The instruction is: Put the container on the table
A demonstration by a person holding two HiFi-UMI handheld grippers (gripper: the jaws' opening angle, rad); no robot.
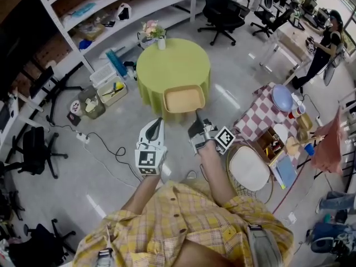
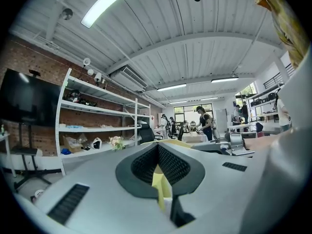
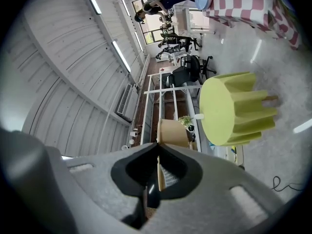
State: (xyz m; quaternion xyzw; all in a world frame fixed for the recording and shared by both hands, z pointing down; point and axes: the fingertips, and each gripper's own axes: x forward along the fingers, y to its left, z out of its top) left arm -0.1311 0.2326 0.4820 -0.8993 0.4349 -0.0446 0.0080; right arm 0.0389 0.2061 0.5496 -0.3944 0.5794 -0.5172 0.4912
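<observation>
Left gripper (image 1: 159, 122) and right gripper (image 1: 197, 117) each pinch the tan container (image 1: 183, 99) at the green table (image 1: 167, 65) edge, apparently mid-carry. Next, lower it onto the tabletop.

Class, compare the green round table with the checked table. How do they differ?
The green table is round with a plain cloth; the checked table is straight-edged, red and white. The green table carries little beyond a flower vase; the checked table is crowded. Both are cloth-covered.
</observation>
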